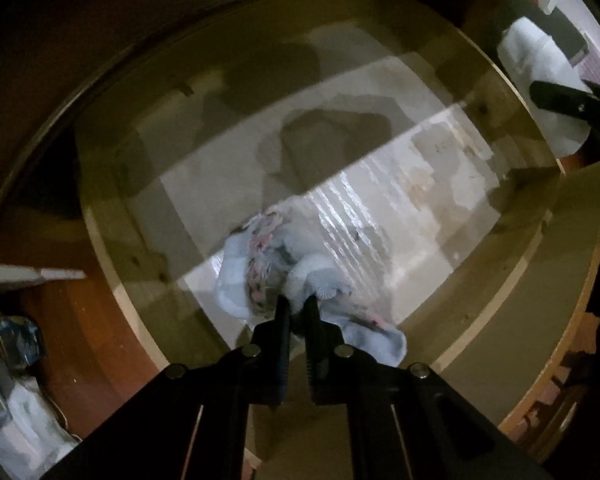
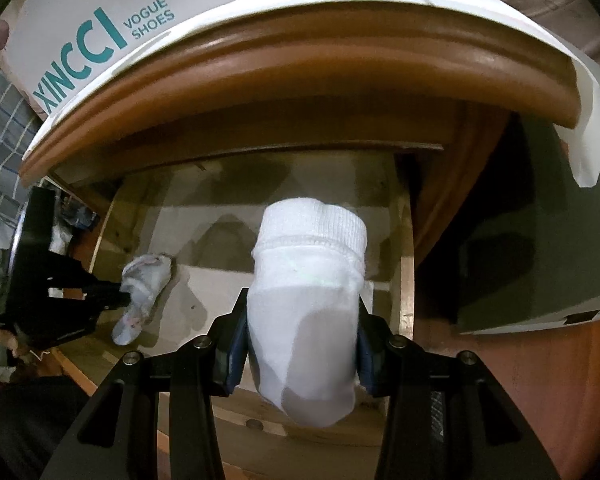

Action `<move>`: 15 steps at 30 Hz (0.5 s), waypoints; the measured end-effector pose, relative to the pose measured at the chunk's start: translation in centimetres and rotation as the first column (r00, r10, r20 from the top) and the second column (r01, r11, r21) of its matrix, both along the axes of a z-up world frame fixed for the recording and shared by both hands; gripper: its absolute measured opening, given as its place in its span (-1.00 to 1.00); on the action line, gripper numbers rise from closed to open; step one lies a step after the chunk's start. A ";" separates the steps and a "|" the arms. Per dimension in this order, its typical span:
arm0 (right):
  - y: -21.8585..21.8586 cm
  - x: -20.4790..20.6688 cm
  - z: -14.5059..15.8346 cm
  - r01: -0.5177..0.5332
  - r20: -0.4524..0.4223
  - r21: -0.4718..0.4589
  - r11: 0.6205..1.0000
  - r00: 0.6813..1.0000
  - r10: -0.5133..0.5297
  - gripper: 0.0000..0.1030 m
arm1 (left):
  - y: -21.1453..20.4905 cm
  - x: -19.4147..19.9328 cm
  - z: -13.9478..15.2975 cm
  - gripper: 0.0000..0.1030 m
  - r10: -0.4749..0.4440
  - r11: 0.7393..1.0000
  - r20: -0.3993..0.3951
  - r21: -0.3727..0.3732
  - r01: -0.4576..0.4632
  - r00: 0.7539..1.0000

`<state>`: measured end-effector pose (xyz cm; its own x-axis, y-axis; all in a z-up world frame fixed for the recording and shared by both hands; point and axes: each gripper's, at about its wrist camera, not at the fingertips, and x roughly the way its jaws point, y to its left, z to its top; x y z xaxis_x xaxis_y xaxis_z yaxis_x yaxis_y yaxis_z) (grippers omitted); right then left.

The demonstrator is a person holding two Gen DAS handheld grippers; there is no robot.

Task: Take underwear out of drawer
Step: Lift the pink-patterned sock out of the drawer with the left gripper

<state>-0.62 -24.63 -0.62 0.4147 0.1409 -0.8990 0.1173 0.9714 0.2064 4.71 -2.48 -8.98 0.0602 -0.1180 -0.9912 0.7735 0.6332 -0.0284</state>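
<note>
Over the open wooden drawer (image 1: 512,280), the left gripper (image 1: 296,304) points straight down, its jaws pinched shut on a pale blue, pink-patterned piece of underwear (image 1: 260,276) that hangs bunched from the tips. Its print is blurred. The right gripper (image 2: 300,320) clamps a rolled white garment (image 2: 304,288), partly open around it. A shoe box (image 2: 100,20) is cut off above.

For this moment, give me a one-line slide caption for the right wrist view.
Right gripper holds a white garment above the open drawer while the left gripper pinches a patterned garment.
</note>
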 end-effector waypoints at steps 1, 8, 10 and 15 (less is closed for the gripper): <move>0.1 0.2 -0.2 0.000 -0.003 -0.004 1.000 1.000 0.000 -0.19 | 0.1 -0.2 0.1 -0.88 0.013 1.000 0.009 -0.002 -0.013 1.000; 0.5 0.3 -0.8 -0.018 -0.023 -0.034 0.999 1.000 0.017 -0.19 | 1.7 -0.8 1.9 -0.88 0.100 0.995 0.055 -0.019 -0.100 0.993; 0.6 0.4 -0.8 -0.021 -0.026 -0.042 0.999 0.999 0.020 -0.19 | 2.6 -1.6 2.9 -0.88 0.135 0.991 0.093 -0.026 -0.133 0.987; 0.7 0.4 -0.9 -0.026 -0.031 -0.051 0.998 0.999 0.025 -0.19 | 3.3 -2.0 5.2 -0.88 0.215 0.976 0.117 -0.071 -0.208 0.970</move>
<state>-0.23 -23.95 -1.55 0.3837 0.1041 -0.9176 0.0978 0.9835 0.1524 2.68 0.79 -3.81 0.2109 -0.1465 -0.9665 0.6222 0.7826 0.0171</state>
